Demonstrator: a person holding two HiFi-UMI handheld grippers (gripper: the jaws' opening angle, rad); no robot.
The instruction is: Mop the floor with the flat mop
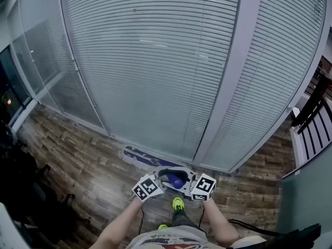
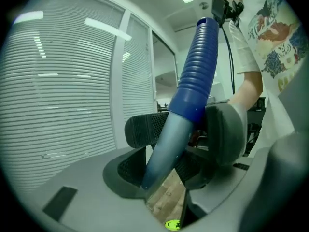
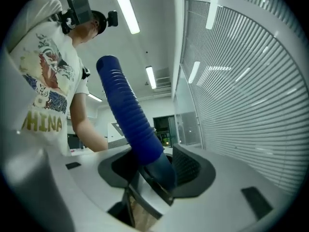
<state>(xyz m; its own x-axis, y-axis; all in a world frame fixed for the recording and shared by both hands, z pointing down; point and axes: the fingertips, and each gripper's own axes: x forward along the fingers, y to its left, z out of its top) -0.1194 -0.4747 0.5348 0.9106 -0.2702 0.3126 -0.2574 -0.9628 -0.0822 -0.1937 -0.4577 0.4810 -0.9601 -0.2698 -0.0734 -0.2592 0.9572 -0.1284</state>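
In the head view the flat mop's blue-and-white head [image 1: 141,157] lies on the wooden floor [image 1: 88,165] at the foot of the glass wall. Its handle rises toward me and ends in a ribbed blue grip [image 1: 176,181]. My left gripper [image 1: 162,182] and right gripper [image 1: 188,182] face each other across that grip at the same height. In the left gripper view the blue handle [image 2: 193,81] slants between the black pads [image 2: 140,129] of the left gripper [image 2: 181,129], which press on it. In the right gripper view the handle [image 3: 128,115] sits clamped in the right gripper [image 3: 157,167].
A tall glass wall with shut blinds [image 1: 155,61] runs right behind the mop head. Dark objects [image 1: 21,191] crowd the floor at the left. A black railing [image 1: 311,118] stands at the right, and a cable [image 1: 244,223] lies near my feet. My green shoe [image 1: 178,204] is below the grippers.
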